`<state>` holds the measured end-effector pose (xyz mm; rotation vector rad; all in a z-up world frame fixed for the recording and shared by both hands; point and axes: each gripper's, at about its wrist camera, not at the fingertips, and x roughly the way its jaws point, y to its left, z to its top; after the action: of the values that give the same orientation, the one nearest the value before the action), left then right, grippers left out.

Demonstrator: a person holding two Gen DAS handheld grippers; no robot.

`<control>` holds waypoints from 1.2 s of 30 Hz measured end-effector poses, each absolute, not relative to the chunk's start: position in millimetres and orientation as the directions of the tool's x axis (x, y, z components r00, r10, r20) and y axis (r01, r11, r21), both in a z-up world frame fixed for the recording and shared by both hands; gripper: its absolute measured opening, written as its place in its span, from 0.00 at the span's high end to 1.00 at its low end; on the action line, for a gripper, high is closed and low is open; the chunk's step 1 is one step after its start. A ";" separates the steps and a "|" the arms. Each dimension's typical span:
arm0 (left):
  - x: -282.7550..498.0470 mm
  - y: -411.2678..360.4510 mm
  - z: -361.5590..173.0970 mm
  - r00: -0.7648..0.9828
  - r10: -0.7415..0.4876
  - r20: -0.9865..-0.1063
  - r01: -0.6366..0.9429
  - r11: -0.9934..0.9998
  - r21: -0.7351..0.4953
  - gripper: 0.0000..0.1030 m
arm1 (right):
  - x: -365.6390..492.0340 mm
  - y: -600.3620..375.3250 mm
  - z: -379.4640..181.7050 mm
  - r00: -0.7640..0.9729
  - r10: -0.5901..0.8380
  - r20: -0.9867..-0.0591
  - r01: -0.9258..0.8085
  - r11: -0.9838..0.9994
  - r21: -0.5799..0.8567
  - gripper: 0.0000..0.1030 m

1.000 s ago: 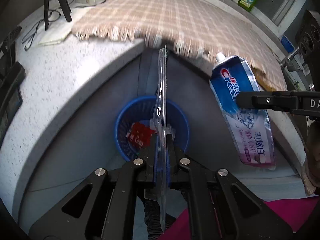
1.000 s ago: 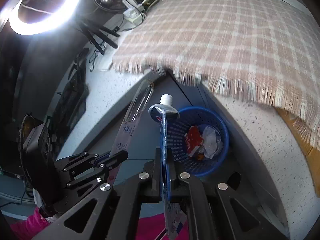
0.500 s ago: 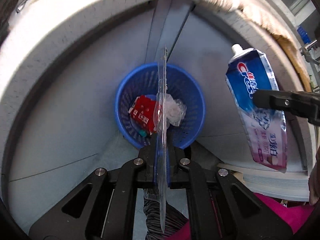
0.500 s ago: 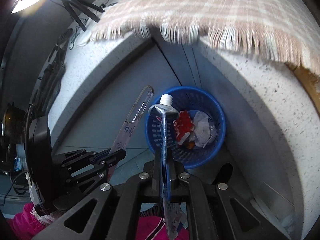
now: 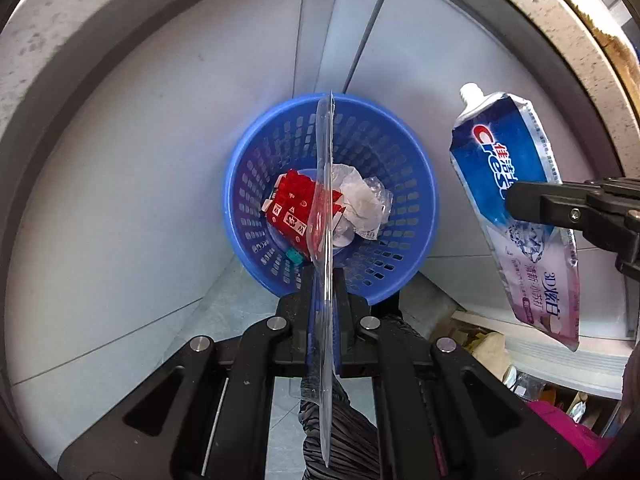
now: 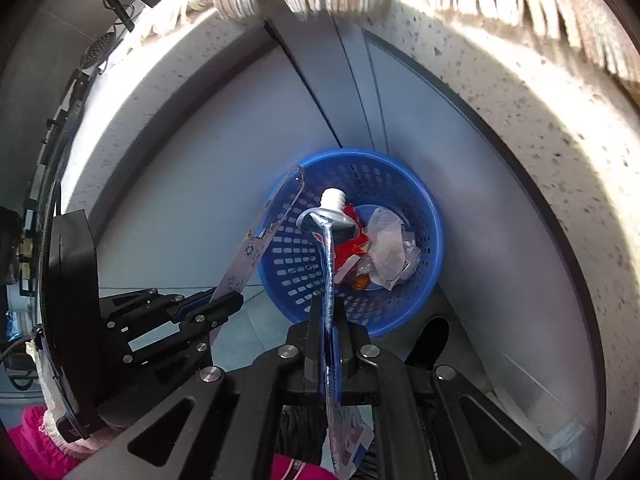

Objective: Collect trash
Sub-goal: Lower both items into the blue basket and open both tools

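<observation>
Blue basket [image 5: 416, 208] on the floor in the corner below, holding a red carton [image 5: 296, 210] and crumpled clear wrap [image 5: 366, 200]. Toothpaste tube [image 5: 516, 200] clamped mid-body in the right gripper [image 6: 329, 320], nozzle forward, poised above the basket's near rim. Clear blister pack [image 5: 325, 240] pinched edge-on in the left gripper [image 5: 324, 288], likewise over the basket.
</observation>
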<state>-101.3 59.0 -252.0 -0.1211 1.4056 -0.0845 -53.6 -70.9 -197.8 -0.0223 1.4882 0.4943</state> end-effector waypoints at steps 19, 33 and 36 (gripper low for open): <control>-86.3 58.1 -238.9 0.155 -0.077 -0.985 -0.015 0.997 -0.080 0.81 | -39.7 -68.2 -200.2 0.057 0.282 -0.958 -0.344 0.906 0.246 0.67; -89.6 66.7 -228.0 0.156 -0.053 -0.986 -0.025 0.998 -0.058 0.61 | -38.8 -73.2 -180.1 0.065 0.318 -0.946 -0.353 0.894 0.276 0.52; -91.7 68.5 -224.9 0.164 -0.050 -0.985 -0.029 0.998 -0.055 0.61 | -39.7 -74.1 -172.1 0.065 0.336 -0.939 -0.360 0.886 0.292 0.48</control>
<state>-91.7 68.5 -224.9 -0.0664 1.4058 -0.0147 -39.7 -74.1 -172.1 -0.0202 1.4112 0.5255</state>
